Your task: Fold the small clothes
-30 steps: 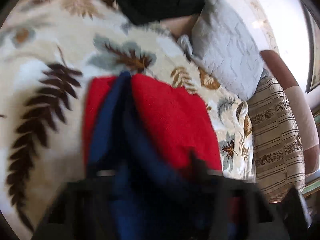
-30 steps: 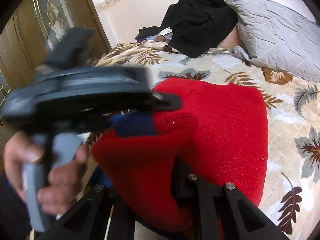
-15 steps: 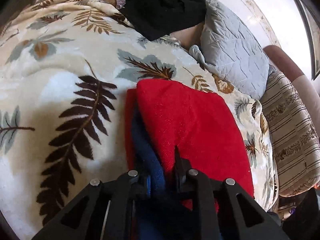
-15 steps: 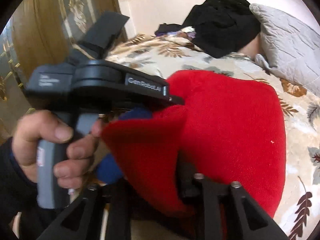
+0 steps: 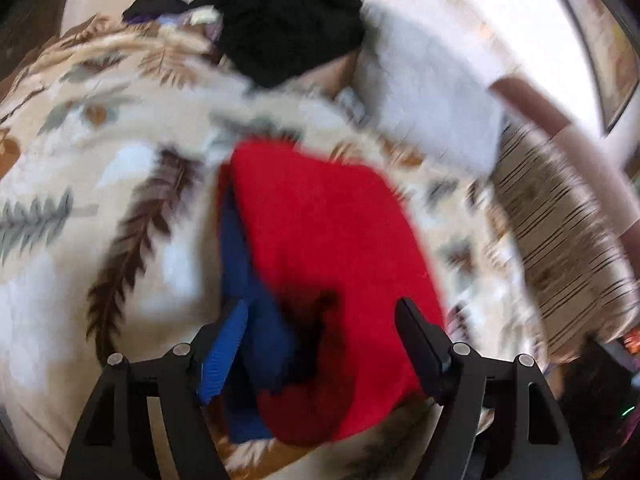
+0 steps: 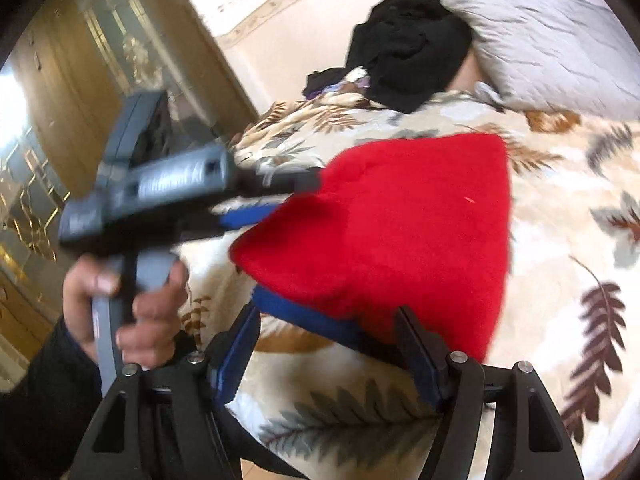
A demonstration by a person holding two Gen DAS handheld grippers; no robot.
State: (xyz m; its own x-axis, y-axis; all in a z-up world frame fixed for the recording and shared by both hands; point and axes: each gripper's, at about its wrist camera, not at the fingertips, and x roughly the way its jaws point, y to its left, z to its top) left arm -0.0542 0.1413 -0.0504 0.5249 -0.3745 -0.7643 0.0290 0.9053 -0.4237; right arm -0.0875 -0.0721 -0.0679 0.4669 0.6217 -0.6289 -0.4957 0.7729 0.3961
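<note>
1. Left wrist view, and it's blurred: the left gripper [image 5: 320, 320] is opening, its black fingers [image 5: 420, 344] spread either side of the folded red knitted garment with a blue inner layer [image 5: 328, 240]. The cloth's near edge sits between the jaws, released, with neither pad pressing on it. The garment lies flat on the cream leaf-print blanket [image 5: 100, 184]. Beyond it, a crumpled black piece of clothing [image 5: 288, 20] rests against a grey quilted pillow [image 5: 424, 108], and a brown-striped cushion [image 5: 560, 240] sits off to the right.

2. Right wrist view: the right gripper [image 6: 324, 340] is opening too, jaws wide, the garment's blue hem just between the tips, no clamp visible. Red fabric covers the blanket's middle. At left, a person's hand [image 6: 132, 304] grips the grey handle of the other tool, whose fingers straddle the garment's left corner.
</note>
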